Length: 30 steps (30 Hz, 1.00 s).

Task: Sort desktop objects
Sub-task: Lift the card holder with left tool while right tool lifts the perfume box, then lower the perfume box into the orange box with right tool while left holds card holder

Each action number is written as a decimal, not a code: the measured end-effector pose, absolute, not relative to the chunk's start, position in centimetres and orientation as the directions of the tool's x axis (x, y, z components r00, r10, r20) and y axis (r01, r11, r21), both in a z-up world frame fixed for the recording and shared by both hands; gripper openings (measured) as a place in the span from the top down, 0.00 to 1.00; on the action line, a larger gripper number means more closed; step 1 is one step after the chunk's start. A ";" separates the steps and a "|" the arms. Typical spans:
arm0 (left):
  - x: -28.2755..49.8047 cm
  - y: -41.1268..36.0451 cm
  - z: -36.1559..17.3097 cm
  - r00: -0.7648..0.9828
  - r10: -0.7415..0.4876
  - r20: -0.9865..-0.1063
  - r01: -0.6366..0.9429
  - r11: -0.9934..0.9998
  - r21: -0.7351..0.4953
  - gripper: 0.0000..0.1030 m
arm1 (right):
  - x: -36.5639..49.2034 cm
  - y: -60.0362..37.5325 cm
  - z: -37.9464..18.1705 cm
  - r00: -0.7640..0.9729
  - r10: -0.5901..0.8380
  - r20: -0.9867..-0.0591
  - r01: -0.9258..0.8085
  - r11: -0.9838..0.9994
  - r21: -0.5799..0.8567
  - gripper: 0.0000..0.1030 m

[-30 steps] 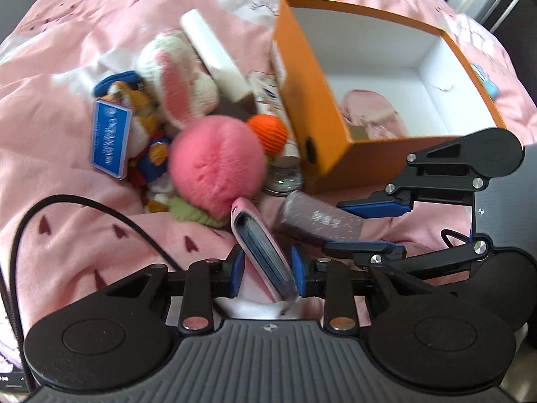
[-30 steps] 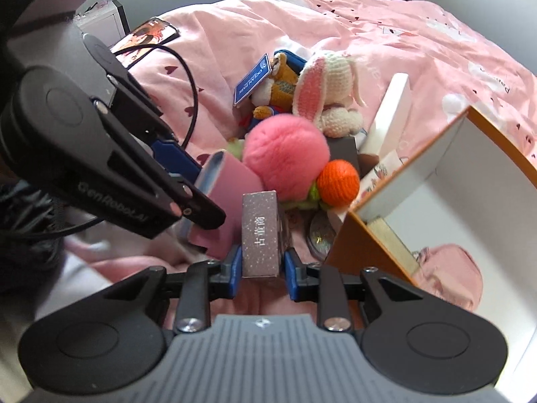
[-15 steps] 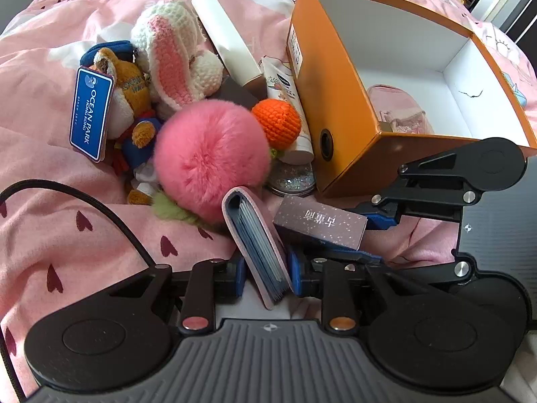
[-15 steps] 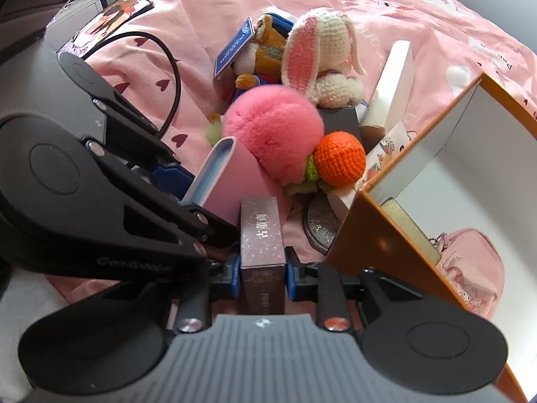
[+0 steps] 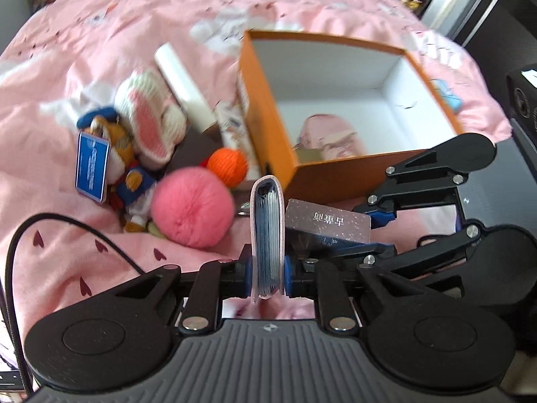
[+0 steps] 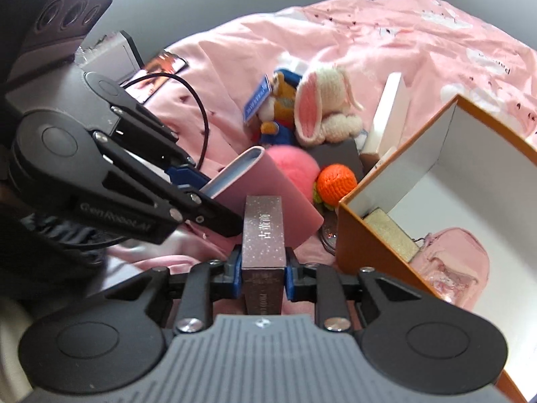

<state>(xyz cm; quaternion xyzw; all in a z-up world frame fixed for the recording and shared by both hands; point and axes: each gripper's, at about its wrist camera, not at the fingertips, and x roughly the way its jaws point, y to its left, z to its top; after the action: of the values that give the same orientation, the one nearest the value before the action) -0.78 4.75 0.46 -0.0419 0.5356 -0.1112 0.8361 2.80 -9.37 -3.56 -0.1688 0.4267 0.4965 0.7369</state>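
Left wrist view showed us our left gripper [image 5: 267, 275] squeezed tight on a pink card holder [image 5: 267, 235]. The card holder stood on its edge, lifted above the pink blanket [image 5: 84, 252]. Our right gripper [image 6: 262, 275] pinched a sparkly brown box [image 6: 263, 235] with pale writing on its top. The two things we held were just beside each other, the box on the card holder's right in the left wrist view. Behind them lay a fluffy pink ball [image 5: 193, 206], an orange yarn ball [image 5: 227, 164], a knitted bunny [image 5: 149, 119] and a duck toy [image 5: 129, 171]. An open orange box [image 5: 268, 127] stood to the right, with a pink pouch [image 5: 330, 137] inside.
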 end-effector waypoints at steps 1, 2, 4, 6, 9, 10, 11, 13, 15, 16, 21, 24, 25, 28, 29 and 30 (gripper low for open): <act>-0.9 4.5 0.9 0.407 -0.236 -0.882 0.151 0.970 -0.190 0.82 | 2.7 -9.7 -3.1 0.145 0.592 -0.793 -0.876 0.450 0.175 0.76; -1.1 4.3 1.4 0.413 -0.243 -0.878 0.161 0.968 -0.192 0.82 | 2.6 -10.1 -2.8 0.148 0.596 -0.789 -0.874 0.452 0.178 0.76; -1.4 4.0 2.1 0.426 -0.257 -0.867 0.180 0.964 -0.197 0.82 | 2.5 -10.8 -2.0 0.158 0.603 -0.782 -0.867 0.464 0.182 0.76; -1.6 3.9 2.8 0.443 -0.276 -0.853 0.194 0.958 -0.210 0.82 | 2.4 -11.6 -1.1 0.171 0.613 -0.771 -0.857 0.479 0.191 0.76; -1.8 4.1 4.1 0.466 -0.312 -0.828 0.208 0.948 -0.240 0.82 | 2.4 -13.1 0.4 0.198 0.633 -0.749 -0.838 0.505 0.206 0.76; -1.8 4.2 4.5 0.475 -0.317 -0.821 0.209 0.947 -0.244 0.82 | 2.6 -13.4 0.9 0.210 0.639 -0.740 -0.832 0.515 0.208 0.76; -1.7 4.2 4.9 0.484 -0.320 -0.814 0.209 0.946 -0.248 0.82 | 2.7 -13.9 1.4 0.226 0.643 -0.732 -0.826 0.525 0.206 0.76; -1.4 4.3 5.7 0.509 -0.321 -0.799 0.210 0.946 -0.246 0.82 | 2.7 -14.8 2.6 0.267 0.645 -0.716 -0.814 0.548 0.190 0.75; -1.0 4.2 6.6 0.531 -0.324 -0.783 0.215 0.945 -0.246 0.82 | 2.9 -15.5 3.7 0.308 0.650 -0.694 -0.804 0.568 0.176 0.75; -0.7 4.2 7.1 0.542 -0.330 -0.773 0.221 0.943 -0.248 0.82 | 3.0 -15.8 4.3 0.327 0.656 -0.681 -0.797 0.579 0.175 0.75; 2.9 3.4 8.0 0.577 -0.321 -0.751 0.213 0.947 -0.241 0.82 | 5.1 -16.8 5.7 0.451 0.649 -0.613 -0.724 0.667 0.173 0.75; 6.2 2.3 7.0 0.565 -0.270 -0.780 0.178 0.962 -0.205 0.82 | 8.0 -16.9 4.5 0.518 0.604 -0.605 -0.632 0.747 0.204 0.75; 7.4 2.1 6.3 0.543 -0.270 -0.795 0.162 0.963 -0.216 0.82 | 9.1 -17.0 3.8 0.532 0.584 -0.613 -0.592 0.774 0.224 0.75; 10.4 1.5 3.9 0.468 -0.269 -0.842 0.127 0.963 -0.237 0.82 | 12.0 -17.1 1.0 0.548 0.543 -0.637 -0.488 0.826 0.283 0.75; 11.2 1.5 3.2 0.441 -0.260 -0.859 0.113 0.966 -0.234 0.82 | 12.8 -17.0 0.1 0.548 0.533 -0.645 -0.458 0.836 0.302 0.75; 12.0 1.4 2.5 0.416 -0.250 -0.874 0.101 0.968 -0.229 0.82 | 13.6 -17.0 -0.8 0.546 0.527 -0.651 -0.431 0.843 0.321 0.75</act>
<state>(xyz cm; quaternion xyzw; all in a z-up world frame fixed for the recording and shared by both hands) 11.98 1.35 2.54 -0.0703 0.5301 -0.1046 0.8385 13.59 -17.01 -0.76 0.0615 0.3904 0.2730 0.8771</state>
